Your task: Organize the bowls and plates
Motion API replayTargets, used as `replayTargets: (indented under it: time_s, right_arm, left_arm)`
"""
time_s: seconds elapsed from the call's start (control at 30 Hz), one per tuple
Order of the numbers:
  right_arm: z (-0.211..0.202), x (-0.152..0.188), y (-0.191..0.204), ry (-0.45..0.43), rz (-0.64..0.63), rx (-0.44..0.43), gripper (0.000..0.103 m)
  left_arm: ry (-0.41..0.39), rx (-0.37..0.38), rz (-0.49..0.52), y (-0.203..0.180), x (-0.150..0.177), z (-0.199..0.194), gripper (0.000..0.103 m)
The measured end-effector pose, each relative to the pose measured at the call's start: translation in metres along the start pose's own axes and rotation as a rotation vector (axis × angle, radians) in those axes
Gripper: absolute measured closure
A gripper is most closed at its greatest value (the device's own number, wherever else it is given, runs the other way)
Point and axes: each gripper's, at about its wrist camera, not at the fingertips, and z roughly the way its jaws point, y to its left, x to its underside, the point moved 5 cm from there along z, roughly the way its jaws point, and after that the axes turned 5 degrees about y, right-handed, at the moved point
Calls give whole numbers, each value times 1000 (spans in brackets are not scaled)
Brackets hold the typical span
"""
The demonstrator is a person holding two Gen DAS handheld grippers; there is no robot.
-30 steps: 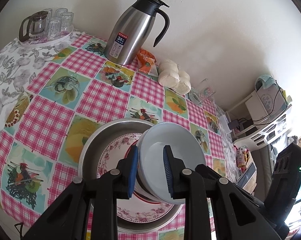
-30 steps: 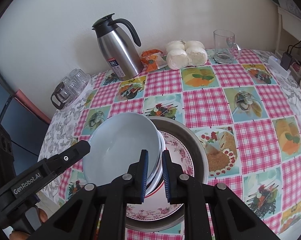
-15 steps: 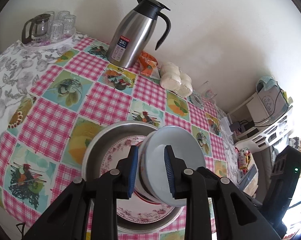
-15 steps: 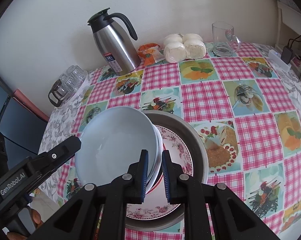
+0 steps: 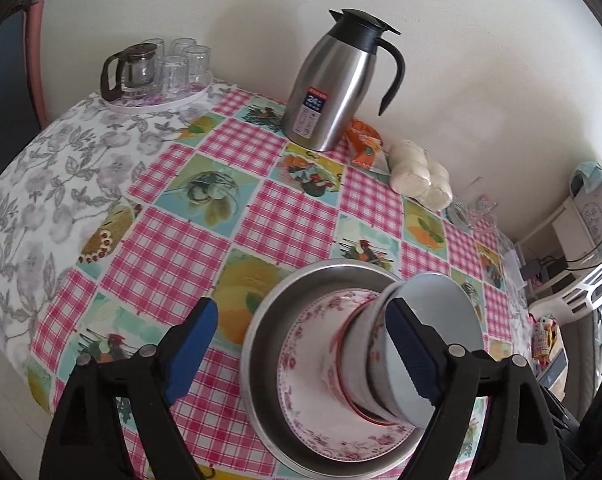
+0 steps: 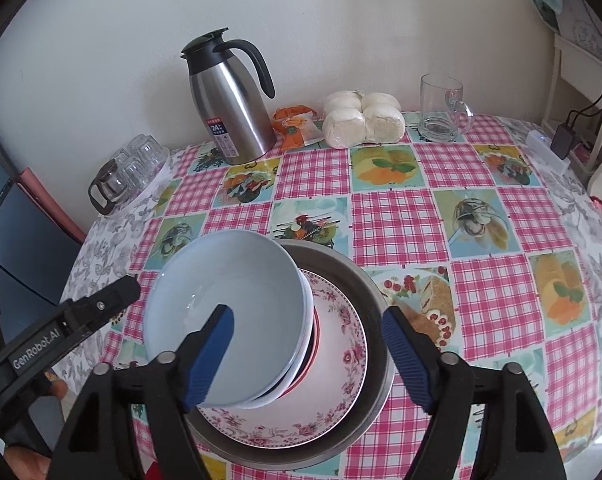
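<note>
The left claw (image 5: 301, 354) is opening, its 2 blue-padded fingers (image 5: 191, 350) spread wide; the pale blue ceramic bowl (image 5: 433, 344) sits beside the right finger, and whether that pad touches its rim cannot be told. The right claw (image 6: 307, 354) is opening too, jaws wide, its left finger over the bowl's hollow, gripping nothing. Both claws tilt steeply down at the table (image 6: 397, 216) with its pink checked cloth. The bowl tops a small stack of bowls, standing on a white round plate with pink flowers (image 6: 341, 356) inside a shallow round steel pan (image 6: 375, 304), directly below and ahead of both claws. Far beyond the claws stands a steel jug with a black handle (image 6: 231, 100).
</note>
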Motion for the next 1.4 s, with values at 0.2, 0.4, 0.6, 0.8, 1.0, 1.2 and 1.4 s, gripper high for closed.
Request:
replayTargets:
  time_s: [0.2,0.4,0.6,0.8,1.0,1.2,1.4]
  right_arm:
    - [0,0,-3,-12,-11,19,0]
    - [2,3,-6,-3,-9,28,0]
    - [-2,8,-13,-8,-9,39,0]
    - [-9,15,-19,-19,-16,44,0]
    - [-13,26,-25,-21,-24,45,0]
    - [-20,35,-25,-32,-28,37,0]
    - [-23,45,-19,-37,-60,38,0]
  left_arm:
    - [-5,-39,-6,7,1,3,12]
    - [-1,-82,14,9,3,4,4]
    - [-9,-97,19,11,9,0,3]
    - [-23,-124,48,9,16,-8,4]
    - [-20,-91,48,6,25,-13,4]
    - [-17,-68,64,1,35,-18,4]
    - [-34,-74,42,2,40,-25,3]
